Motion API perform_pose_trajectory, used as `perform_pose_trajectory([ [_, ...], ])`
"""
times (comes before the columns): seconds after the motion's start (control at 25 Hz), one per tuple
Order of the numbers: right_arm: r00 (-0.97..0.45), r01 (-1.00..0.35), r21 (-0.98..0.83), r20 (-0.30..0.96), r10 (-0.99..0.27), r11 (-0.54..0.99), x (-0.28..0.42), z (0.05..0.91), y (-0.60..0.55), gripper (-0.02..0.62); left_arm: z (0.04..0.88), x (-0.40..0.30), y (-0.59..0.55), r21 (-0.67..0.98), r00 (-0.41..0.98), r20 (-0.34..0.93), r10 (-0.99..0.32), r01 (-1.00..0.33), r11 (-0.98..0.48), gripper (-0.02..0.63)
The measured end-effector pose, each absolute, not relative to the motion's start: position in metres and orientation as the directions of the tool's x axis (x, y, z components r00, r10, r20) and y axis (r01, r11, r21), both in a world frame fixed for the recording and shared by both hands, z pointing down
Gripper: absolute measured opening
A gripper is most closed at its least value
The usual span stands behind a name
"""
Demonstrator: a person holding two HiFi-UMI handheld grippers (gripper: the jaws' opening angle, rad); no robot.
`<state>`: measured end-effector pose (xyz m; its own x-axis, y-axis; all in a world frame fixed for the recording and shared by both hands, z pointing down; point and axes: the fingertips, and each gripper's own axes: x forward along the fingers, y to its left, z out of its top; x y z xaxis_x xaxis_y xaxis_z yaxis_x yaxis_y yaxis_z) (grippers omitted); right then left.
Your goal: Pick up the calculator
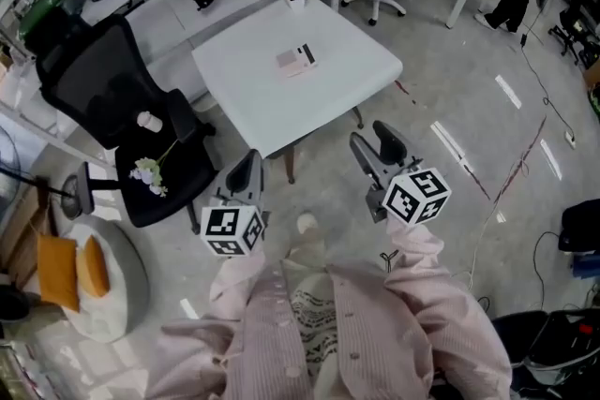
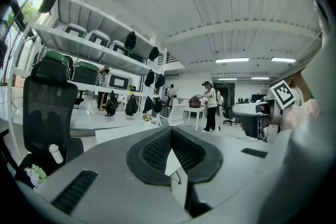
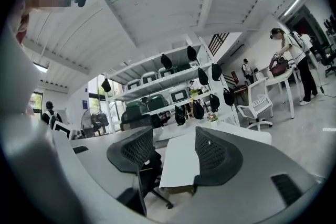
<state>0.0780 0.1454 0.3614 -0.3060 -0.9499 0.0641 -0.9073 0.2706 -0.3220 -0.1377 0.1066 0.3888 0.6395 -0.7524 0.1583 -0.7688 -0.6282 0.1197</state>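
The person wears a pale pink shirt with small buttons down the front. It is open over a white top with a dark pattern. The sleeves are long, loose and wrinkled. The left gripper and the right gripper have smooth grey bodies and black pads with a fine ribbed surface. Each jaw has a dark ridged slot in its grey side. The left one carries a white cube with black square markers, and the right one has the same.
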Motion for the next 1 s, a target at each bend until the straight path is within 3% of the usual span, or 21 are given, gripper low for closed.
perform_pose_trajectory([
  [1.0, -0.283, -0.9, -0.386, 0.159, -0.946, 0.204, 0.099, 0.41, -0.025, 0.221, 0.433, -0.113, -0.06, 0.186, 0.661, 0.235, -0.713, -0.75, -0.635, 0.001],
])
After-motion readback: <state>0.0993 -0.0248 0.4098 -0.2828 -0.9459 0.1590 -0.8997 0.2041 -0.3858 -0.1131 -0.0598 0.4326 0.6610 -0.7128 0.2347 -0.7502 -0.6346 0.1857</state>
